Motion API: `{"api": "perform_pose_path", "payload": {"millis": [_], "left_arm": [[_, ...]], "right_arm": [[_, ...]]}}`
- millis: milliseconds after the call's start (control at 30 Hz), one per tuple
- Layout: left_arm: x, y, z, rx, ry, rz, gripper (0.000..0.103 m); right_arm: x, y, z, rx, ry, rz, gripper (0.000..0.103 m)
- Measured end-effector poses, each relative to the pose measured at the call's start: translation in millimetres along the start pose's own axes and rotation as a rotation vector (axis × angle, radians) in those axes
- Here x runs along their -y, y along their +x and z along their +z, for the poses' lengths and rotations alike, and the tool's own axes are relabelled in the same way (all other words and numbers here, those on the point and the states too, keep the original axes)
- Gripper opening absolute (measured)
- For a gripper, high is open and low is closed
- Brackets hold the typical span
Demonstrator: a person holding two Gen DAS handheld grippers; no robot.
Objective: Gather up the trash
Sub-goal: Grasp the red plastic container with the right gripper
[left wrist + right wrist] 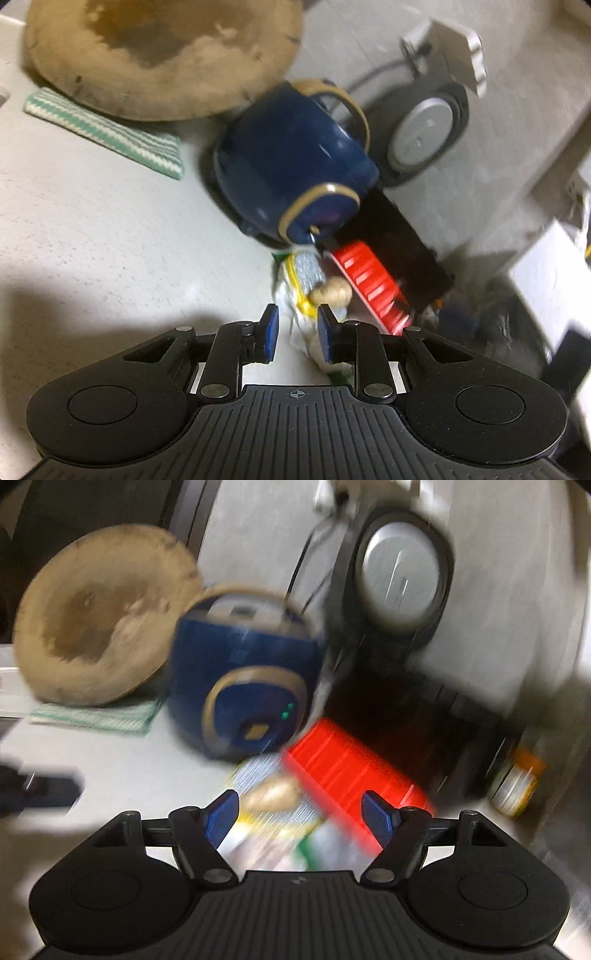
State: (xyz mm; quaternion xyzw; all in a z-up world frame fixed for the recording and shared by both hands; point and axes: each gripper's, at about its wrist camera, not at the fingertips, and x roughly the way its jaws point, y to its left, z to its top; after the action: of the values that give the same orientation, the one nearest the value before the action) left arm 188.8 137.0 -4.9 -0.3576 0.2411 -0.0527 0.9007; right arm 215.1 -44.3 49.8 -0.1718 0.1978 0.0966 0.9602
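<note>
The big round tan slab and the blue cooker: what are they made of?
The round slab looks like raw unfinished wood: matte, stained dark in the middle, nicked at the edge. The blue cooker seems glossy plastic or enamelled metal, with sharp highlights and tan trim; I cannot tell which.

Motion blur smears the whole right wrist view: the wrapper (273, 812) between the tool's fingers is only streaks, and the jar (515, 788) at the right has no readable label. In the left wrist view the wooden board (155, 55) is cut off by the top edge.
</note>
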Motion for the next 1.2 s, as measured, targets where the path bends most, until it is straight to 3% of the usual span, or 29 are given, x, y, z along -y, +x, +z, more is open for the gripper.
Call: {"api": "perform_pose_path", "payload": {"millis": [67,133,200,333,400,433,533,700,833,900,967,1067,1133,1200], "left_arm": [[4,1,-3,-0.025,0.029,-0.005,0.026],[5,-2,-5,-0.033,0.034,-0.009,0.026],[4,-4,-6,-0.032,0.030,-0.007,0.026],[2,-1,-8,-0.048,0.028,-0.007,0.026],[5,0,-10,-0.056,0.054,-0.013,0.026],[8,1,-12,-0.062,0.075,-0.020,0.026],[14,3,-16,-0.080,0.116,-0.033,0.026],[20,6,-22,-0.099,0.152,-0.034,0.026],[22,6,-23,-0.098,0.163,-0.036,0.026],[19,7,-22,-0.098,0.149,-0.031,0.026],[16,7,-21,-0.100,0.137,-0.029,0.026],[16,7,-21,-0.099,0.140,-0.027,0.026],[18,6,-22,-0.097,0.146,-0.026,0.026],[20,6,-22,-0.094,0.157,-0.028,0.026]], "right_arm": [[-4,8,7,0.073,-0.155,-0.115,0.091],[-7,28,8,0.042,-0.323,-0.199,0.092],[-5,51,5,-0.036,-0.388,-0.257,0.092],[16,84,2,-0.168,-0.303,-0.238,0.092],[26,89,-1,-0.197,-0.239,-0.175,0.091],[29,90,-2,-0.209,-0.221,-0.163,0.088],[34,80,-10,-0.258,-0.189,-0.083,0.056],[36,50,-31,-0.278,-0.245,-0.068,0.054],[51,43,-34,-0.290,-0.101,-0.036,0.052],[64,36,-32,-0.286,0.017,-0.001,0.047],[84,35,-28,-0.284,0.121,0.037,0.027],[119,31,-26,-0.265,0.267,0.020,0.026],[118,21,-25,-0.199,0.193,-0.039,0.027],[108,9,-26,-0.150,0.092,-0.047,0.044]]}}
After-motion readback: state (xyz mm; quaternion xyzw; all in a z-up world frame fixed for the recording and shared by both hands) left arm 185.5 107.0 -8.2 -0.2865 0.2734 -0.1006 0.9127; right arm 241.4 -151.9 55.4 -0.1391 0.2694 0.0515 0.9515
